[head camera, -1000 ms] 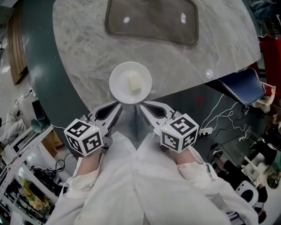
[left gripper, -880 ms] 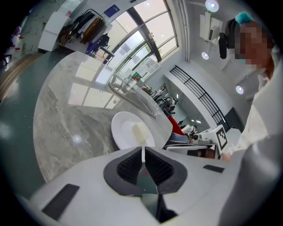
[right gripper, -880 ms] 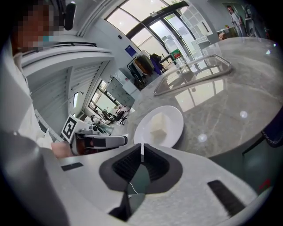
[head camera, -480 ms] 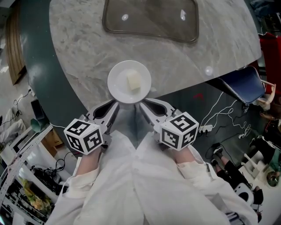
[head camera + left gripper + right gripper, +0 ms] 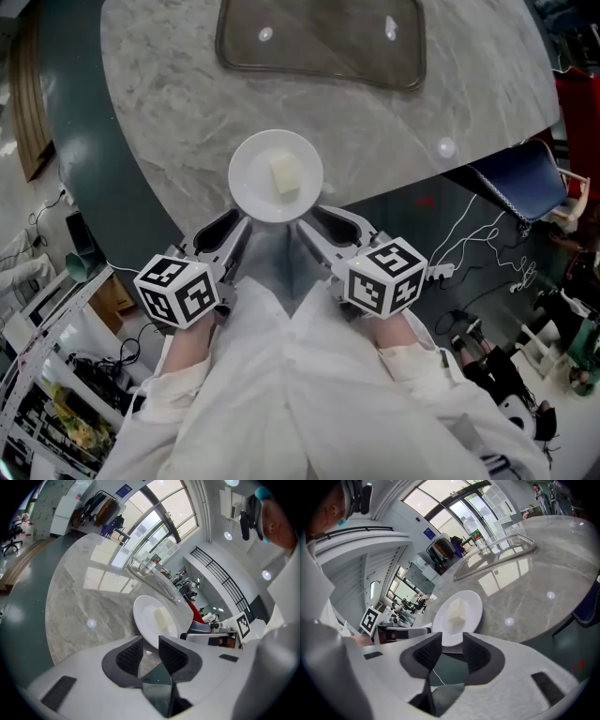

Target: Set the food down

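A white plate [image 5: 253, 183] with a pale block of food [image 5: 285, 174] rests on the marble table [image 5: 178, 112], its near rim at the table's edge. My left gripper [image 5: 242, 223] points at the rim from the lower left and my right gripper [image 5: 307, 217] from the lower right. In the left gripper view the plate [image 5: 145, 616] and food [image 5: 162, 619] lie just past the left gripper [image 5: 151, 648], whose jaws stand apart. In the right gripper view the right gripper [image 5: 452, 644] is opening, with the plate rim [image 5: 471, 609] at its tips and no pad pressing on it.
A dark glass tray [image 5: 319, 42] lies at the far side of the table. A blue chair [image 5: 520, 178] stands at the right by the table's edge, with cables [image 5: 469, 248] on the dark floor. Shelves and clutter [image 5: 56, 394] fill the lower left.
The plate moved slightly farther onto the table and has stayed there. The right gripper's jaws have spread apart off the rim, and both grippers have drawn back a little.
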Demonstrator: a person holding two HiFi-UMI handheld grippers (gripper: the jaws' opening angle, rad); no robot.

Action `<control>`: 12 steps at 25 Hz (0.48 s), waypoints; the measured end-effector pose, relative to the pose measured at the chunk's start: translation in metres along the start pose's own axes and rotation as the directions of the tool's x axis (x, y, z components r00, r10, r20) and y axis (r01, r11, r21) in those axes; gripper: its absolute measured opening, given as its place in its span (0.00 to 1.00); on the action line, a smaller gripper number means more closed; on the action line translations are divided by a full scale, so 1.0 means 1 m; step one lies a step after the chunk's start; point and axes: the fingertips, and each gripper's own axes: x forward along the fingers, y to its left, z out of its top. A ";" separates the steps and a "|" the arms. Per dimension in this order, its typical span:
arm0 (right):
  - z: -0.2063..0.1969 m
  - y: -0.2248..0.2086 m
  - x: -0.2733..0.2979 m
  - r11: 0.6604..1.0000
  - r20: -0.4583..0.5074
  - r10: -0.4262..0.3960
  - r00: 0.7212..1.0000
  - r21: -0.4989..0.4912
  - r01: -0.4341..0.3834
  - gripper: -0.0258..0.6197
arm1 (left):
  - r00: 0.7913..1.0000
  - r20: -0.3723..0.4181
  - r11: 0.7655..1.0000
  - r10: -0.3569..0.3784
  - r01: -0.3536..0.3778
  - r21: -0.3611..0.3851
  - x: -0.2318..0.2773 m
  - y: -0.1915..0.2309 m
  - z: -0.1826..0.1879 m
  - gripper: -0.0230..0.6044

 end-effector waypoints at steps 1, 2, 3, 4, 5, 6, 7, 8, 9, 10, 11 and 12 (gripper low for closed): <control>-0.001 -0.002 0.000 1.000 -0.001 -0.006 1.000 0.007 0.006 0.19 | 1.000 0.000 1.000 0.004 -0.004 -0.007 0.000 0.001 -0.001 0.19; -0.001 -0.003 0.000 1.000 -0.001 -0.013 1.000 0.012 0.013 0.19 | 1.000 0.000 1.000 0.007 -0.007 -0.013 0.000 0.001 -0.001 0.19; -0.001 -0.005 -0.001 1.000 -0.001 -0.021 1.000 0.015 0.021 0.19 | 1.000 0.002 1.000 0.009 -0.009 -0.018 0.000 0.001 -0.001 0.19; 0.000 -0.008 -0.001 0.999 0.001 -0.031 1.000 0.019 0.031 0.19 | 1.000 0.004 1.000 0.011 -0.011 -0.021 0.001 0.002 0.000 0.20; 0.001 -0.010 -0.001 0.999 0.003 -0.040 0.999 0.022 0.040 0.19 | 1.000 0.006 1.000 0.013 -0.013 -0.023 0.001 0.002 0.001 0.20; 0.002 -0.013 -0.002 0.998 0.005 -0.049 0.999 0.025 0.049 0.19 | 1.000 0.010 1.000 0.015 -0.015 -0.023 0.001 0.003 0.003 0.20; 0.003 -0.015 -0.002 0.998 0.006 -0.057 0.998 0.028 0.057 0.19 | 1.000 0.013 1.000 0.018 -0.018 -0.023 0.001 0.004 0.004 0.20; 0.004 -0.018 -0.002 0.997 0.008 -0.066 0.998 0.032 0.065 0.19 | 1.000 0.016 1.000 0.019 -0.019 -0.023 0.001 0.004 0.006 0.20; 0.005 -0.020 -0.002 0.997 0.011 -0.074 0.997 0.035 0.074 0.19 | 1.000 0.016 1.000 0.019 -0.019 -0.025 0.001 0.005 0.006 0.20; 0.005 -0.022 -0.002 0.996 0.012 -0.082 0.997 0.040 0.082 0.19 | 1.000 0.015 0.999 0.018 -0.018 -0.027 0.001 0.006 0.007 0.20; 0.006 -0.024 -0.002 0.995 0.014 -0.089 0.996 0.045 0.088 0.19 | 1.000 0.011 0.999 0.016 -0.016 -0.029 0.001 0.007 0.006 0.20; 0.006 -0.026 -0.001 0.994 0.015 -0.093 0.996 0.051 0.092 0.19 | 1.000 0.005 0.999 0.014 -0.014 -0.031 0.002 0.007 0.006 0.20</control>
